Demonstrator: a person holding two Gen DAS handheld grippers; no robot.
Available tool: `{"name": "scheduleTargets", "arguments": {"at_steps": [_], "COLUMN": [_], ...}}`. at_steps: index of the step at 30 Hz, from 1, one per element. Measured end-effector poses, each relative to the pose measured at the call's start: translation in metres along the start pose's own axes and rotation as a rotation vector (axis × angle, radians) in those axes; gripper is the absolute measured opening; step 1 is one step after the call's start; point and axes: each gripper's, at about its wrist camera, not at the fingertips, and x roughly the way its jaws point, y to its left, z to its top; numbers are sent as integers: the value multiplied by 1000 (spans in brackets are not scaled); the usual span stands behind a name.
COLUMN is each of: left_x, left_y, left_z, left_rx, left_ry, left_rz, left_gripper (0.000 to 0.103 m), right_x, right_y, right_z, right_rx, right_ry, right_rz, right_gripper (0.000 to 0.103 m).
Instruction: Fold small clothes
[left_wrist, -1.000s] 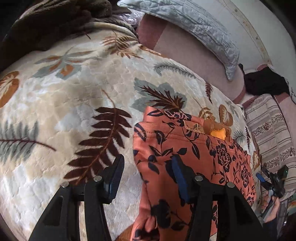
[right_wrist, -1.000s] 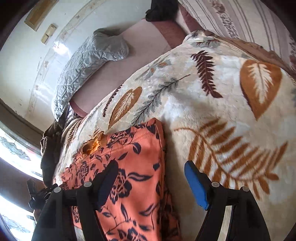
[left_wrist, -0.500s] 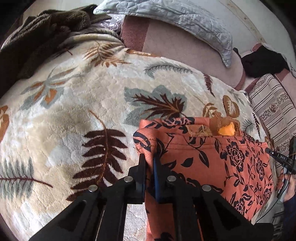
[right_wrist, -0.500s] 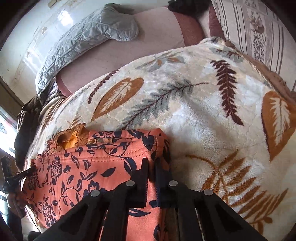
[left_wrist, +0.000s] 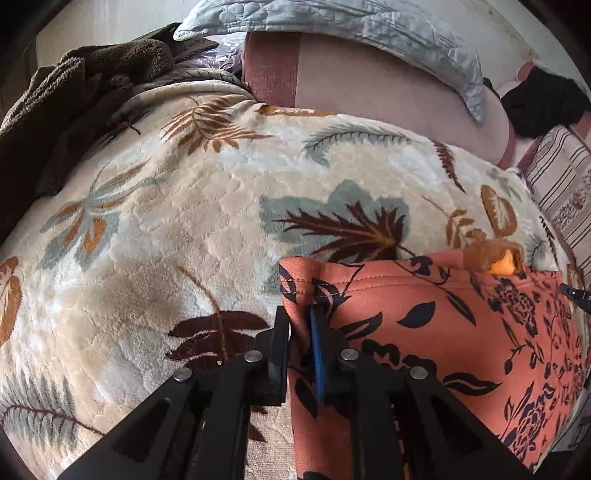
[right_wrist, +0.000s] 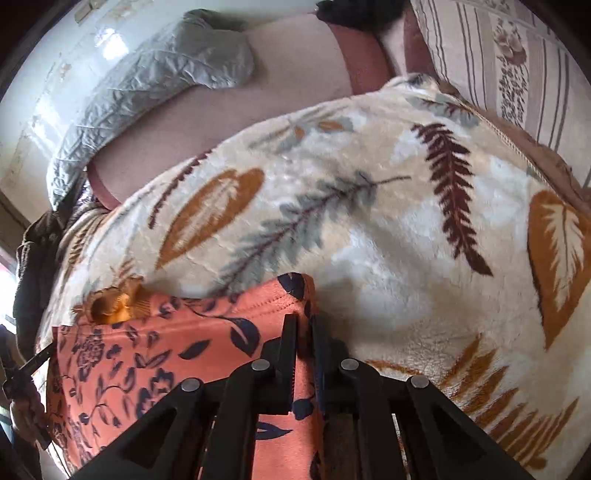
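Observation:
An orange garment (left_wrist: 424, 325) with a dark floral print lies flat on a cream leaf-patterned blanket (left_wrist: 184, 221). My left gripper (left_wrist: 300, 321) pinches the garment's upper left corner; cloth sits between its pads while its jaws are opening slightly. In the right wrist view, the right gripper (right_wrist: 304, 325) is shut on the upper right corner of the same garment (right_wrist: 177, 350). A small orange ruffled piece (left_wrist: 504, 264) shows at the garment's top edge, and the right wrist view shows it too (right_wrist: 110, 306). Both grippers point steeply down.
A grey quilted pillow (left_wrist: 351, 29) lies on a pink sheet behind the blanket. A brown fleece throw (left_wrist: 74, 92) is heaped at the far left. A black cloth (left_wrist: 546, 99) and striped fabric (left_wrist: 561, 184) lie at the far right.
Both grippers went from wide open over the garment's corners to shut on them. Since then they have shifted forward, with the hem now tucked closer under the fingertips.

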Motion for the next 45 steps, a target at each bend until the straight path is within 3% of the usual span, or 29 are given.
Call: {"name": "scheduleTargets", "arguments": {"at_steps": [2,5,7,9,10,11,14,16,17,18,19,21,25,29,31,34,36,37,38,40,41,43,45], "left_x": [-20,-70,-106,-134,-143,-146,-128,-91,-78,-86,-94,-115,-139,-111,-85,-33,3,10,9,5,2,-1,-1], "left_y": [0,0,-1,-8,-13,-17,-19,-9,-1,2,0,-2,-11,-34,-51,-66,-55,-48,-42,-34,-29,-10,6], "left_z": [0,-4,-15,-35,-48,-62,-104,-131,-144,-148,-148,-144,-108,-54,-33,-15,-11,-9,-8,-7,-9,-15,-22], "left_rx": [13,39,47,54,59,61,5,-75,-132,-147,-136,-130,-74,-24,1,16,-23,-40,-52,-66,-88,-161,-218], "left_ry": [-42,-143,-193,-217,-212,-193,-79,100,164,107,104,58,-61,-55,-45,23,73,60,27,18,10,14,30], "left_rz": [25,45,29,-9,-22,-34,-46,32,23,10,32,29,-20,-123,-175,-127,-2,22,28,75,87,145,132], "left_gripper": [25,28,32,38,40,43,43,42,42,42,42,41,45,51,51,51,51,51,54,54,54,64,66], "right_x": [-8,-45,-75,-101,-110,-117,-118,-102,-88,-71,-58,-60,-80,-73,-58,-19,4,15,26,38,39,37,36], "right_y": [-4,0,8,22,30,40,63,68,65,57,46,38,57,68,72,73,61,49,32,3,-3,-4,-3], "right_z": [-9,-19,-29,-44,-54,-64,-96,-113,-118,-122,-125,-124,-103,-75,-60,-39,-23,-15,-8,3,8,12,11], "right_rx": [39,36,32,19,13,0,-13,-4,22,68,126,188,101,75,92,125,146,167,226,356,371,347,346], "right_ry": [-18,-96,-138,-158,-162,-156,-94,-42,1,50,87,75,15,14,65,171,162,137,133,104,90,60,53], "right_rz": [7,-4,46,129,175,223,353,387,369,315,273,318,334,384,456,537,477,433,410,483,498,479,465], "right_gripper": [20,24,33,53,78,82,82,82,82,81,77,78,79,79,79,79,79,79,76,72,72,72,72]}}
